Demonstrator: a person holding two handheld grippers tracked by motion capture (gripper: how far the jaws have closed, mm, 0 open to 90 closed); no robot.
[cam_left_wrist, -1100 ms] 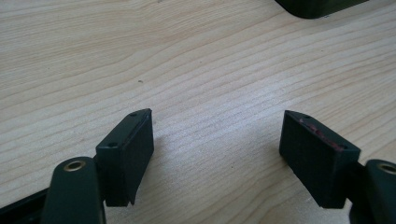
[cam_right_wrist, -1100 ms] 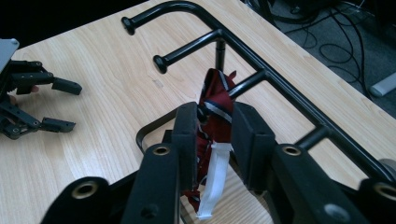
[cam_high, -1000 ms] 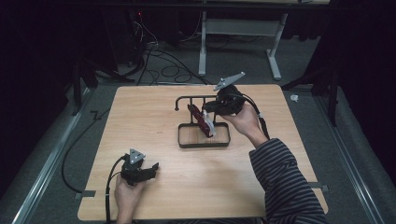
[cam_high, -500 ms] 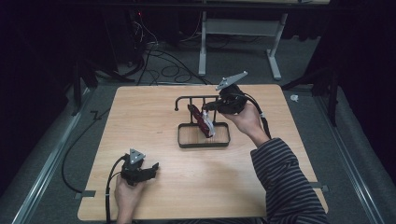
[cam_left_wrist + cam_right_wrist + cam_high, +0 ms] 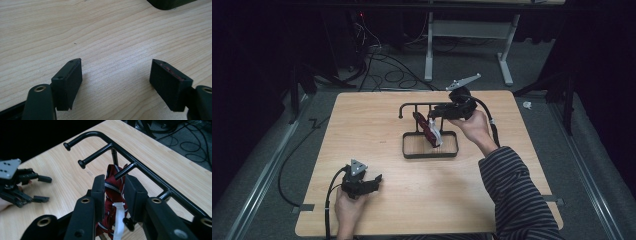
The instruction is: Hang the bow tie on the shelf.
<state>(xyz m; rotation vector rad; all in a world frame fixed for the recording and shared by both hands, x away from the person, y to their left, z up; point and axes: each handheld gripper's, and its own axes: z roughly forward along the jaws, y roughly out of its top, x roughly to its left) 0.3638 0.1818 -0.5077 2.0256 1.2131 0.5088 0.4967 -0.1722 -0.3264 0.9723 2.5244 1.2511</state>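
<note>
Necktie [image 5: 113,195], dark red striped with a white label, hangs on a prong of the black rack [image 5: 430,147] at frame centre of the high view. Right tool [image 5: 114,192] jaws just opened, straddling the necktie without pressing. Left tool [image 5: 116,86] spread, lower left on the table [image 5: 377,125].

Dark red striped tie [image 5: 111,185] draped over black rack's peg [image 5: 126,171].

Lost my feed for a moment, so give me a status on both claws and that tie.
Left claw open, idle on the wooden table. Right claw jaws just opening, astride the dark red striped necktie, draped on a peg of the black metal rack. Nothing in the way.
</note>
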